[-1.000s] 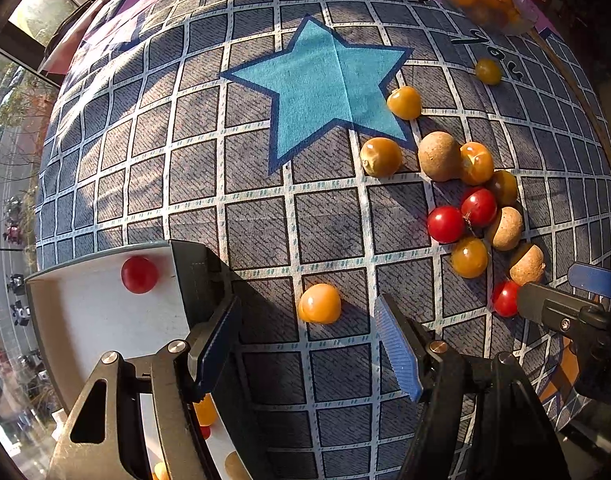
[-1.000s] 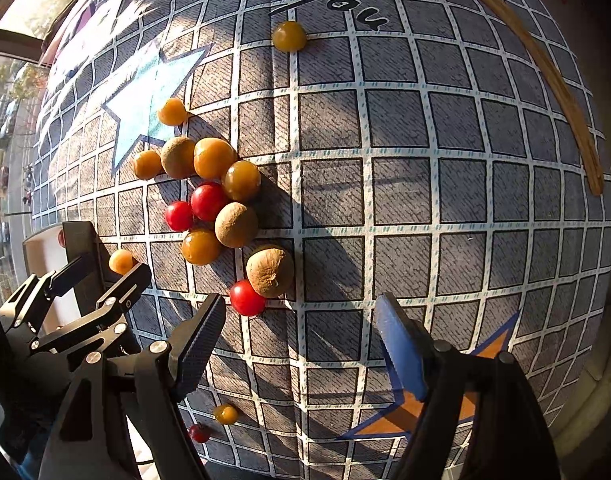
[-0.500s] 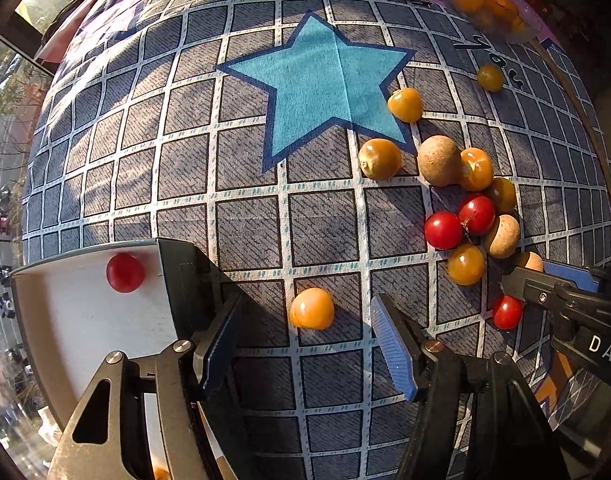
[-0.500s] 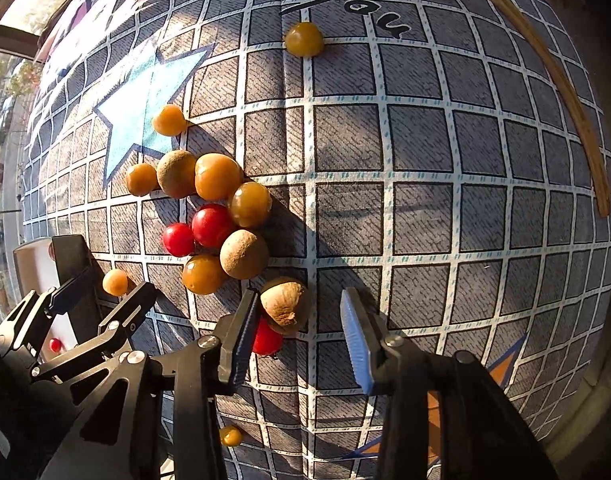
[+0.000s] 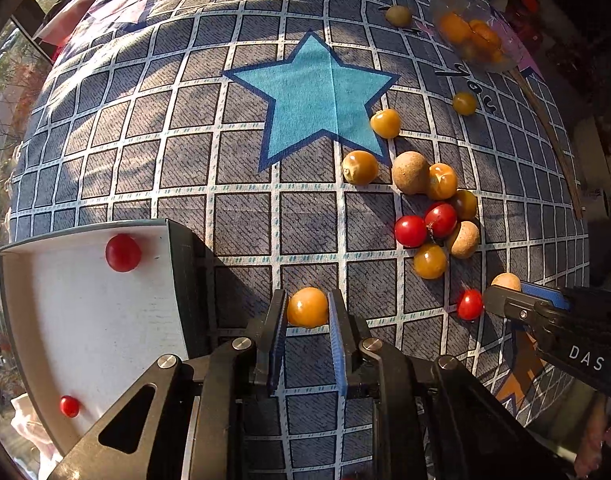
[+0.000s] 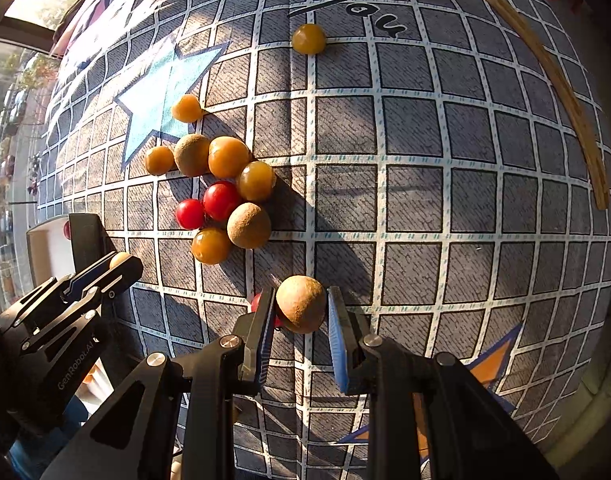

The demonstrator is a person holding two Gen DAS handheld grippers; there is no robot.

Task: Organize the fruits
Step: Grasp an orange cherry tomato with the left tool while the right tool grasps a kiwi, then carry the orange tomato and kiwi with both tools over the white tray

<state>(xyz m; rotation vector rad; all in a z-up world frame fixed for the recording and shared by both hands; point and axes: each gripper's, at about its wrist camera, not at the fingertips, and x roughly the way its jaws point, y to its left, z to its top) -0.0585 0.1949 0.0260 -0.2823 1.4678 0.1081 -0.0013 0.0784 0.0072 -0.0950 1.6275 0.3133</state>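
Observation:
My left gripper (image 5: 306,300) points down at the checked cloth, its jaws closing, both pads against a round orange fruit (image 5: 308,307) beside the white tray (image 5: 85,320). My right gripper (image 6: 301,296) is shut on a brown rough-skinned fruit (image 6: 301,309). A red tomato (image 6: 257,302) sits half hidden behind its left finger. In the left wrist view that tomato (image 5: 469,304) lies just left of the right gripper's fingers (image 5: 505,304). A cluster of orange, red and brown fruits (image 6: 225,196) lies further up the cloth.
The tray holds two red tomatoes (image 5: 122,253). A clear bowl (image 5: 471,40) of orange fruits stands at the far right. Single fruits (image 6: 308,39) lie scattered near the blue star (image 5: 317,92). A curved wooden strip (image 6: 565,92) runs along the right.
Both grippers went from wide open to shut on fruit: the left on the orange fruit, the right, after shifting over it, on the brown fruit.

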